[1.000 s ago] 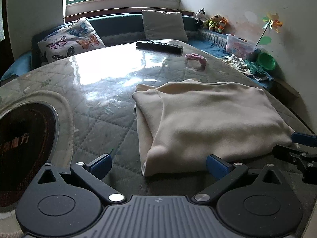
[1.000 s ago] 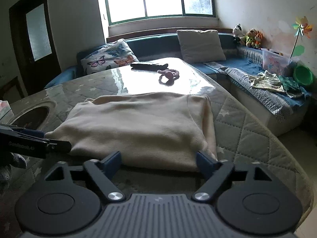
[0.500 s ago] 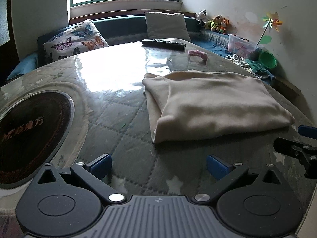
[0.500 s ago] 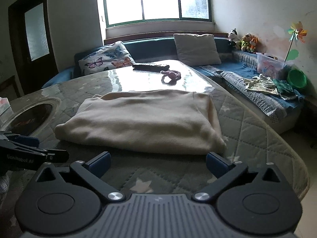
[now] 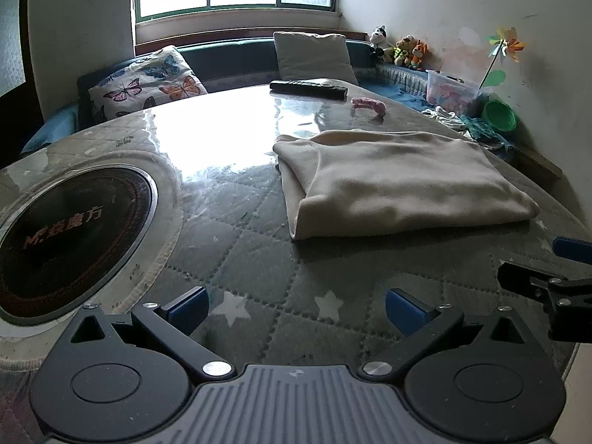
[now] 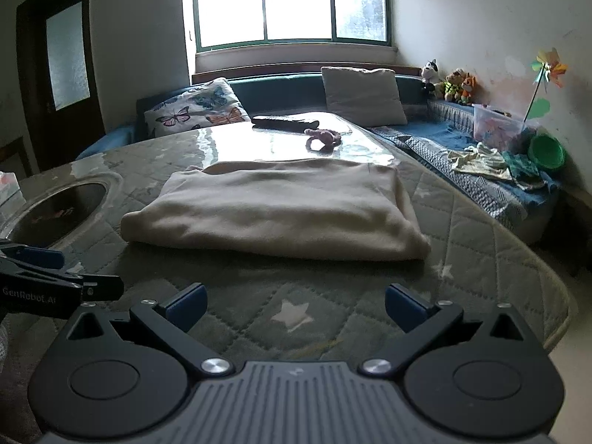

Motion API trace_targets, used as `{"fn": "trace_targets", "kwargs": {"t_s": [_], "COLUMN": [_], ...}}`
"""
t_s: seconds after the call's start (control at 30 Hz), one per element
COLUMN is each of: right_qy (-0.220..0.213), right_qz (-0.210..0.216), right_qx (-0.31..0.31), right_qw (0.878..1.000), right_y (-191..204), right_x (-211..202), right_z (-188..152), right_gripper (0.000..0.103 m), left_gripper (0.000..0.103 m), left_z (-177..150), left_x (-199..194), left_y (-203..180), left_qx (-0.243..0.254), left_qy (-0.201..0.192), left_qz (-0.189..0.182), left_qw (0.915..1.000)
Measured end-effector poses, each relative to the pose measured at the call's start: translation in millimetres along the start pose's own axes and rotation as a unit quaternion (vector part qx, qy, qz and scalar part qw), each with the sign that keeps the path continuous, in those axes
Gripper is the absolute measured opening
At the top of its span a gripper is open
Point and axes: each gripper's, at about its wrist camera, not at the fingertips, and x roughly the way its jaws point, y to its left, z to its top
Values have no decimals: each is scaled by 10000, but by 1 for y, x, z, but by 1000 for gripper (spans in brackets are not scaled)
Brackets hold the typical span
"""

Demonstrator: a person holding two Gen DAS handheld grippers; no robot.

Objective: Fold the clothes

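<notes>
One folded cream garment (image 5: pixel 399 181) on counter (image 5: pixel 259 266); left hand-held gripper (image 5: pixel 296 305) and right hand-held gripper (image 6: pixel 294 301) both spread wide, empty.

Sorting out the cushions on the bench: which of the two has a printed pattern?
The butterfly cushion, at the left end of the bench under the window. It bears coloured butterflies on white; the other cushion, to its right, is plain pale.
</notes>
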Motion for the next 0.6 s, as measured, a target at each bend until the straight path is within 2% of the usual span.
{"fn": "trace_targets", "kwargs": {"t_s": [0.6], "right_qy": [-56], "right_qz": [-95], "right_qx": [169], "right_qw": [9998], "right_y": [0], "right_x": [-13], "right_z": [-9], "right_gripper": [103], "left_gripper": [103], "left_z": [-9], "left_x": [-14], "left_y": [-13], "left_qx": [111], "left_qy": [-136], "left_qz": [-55], "left_qw": [9998]}}
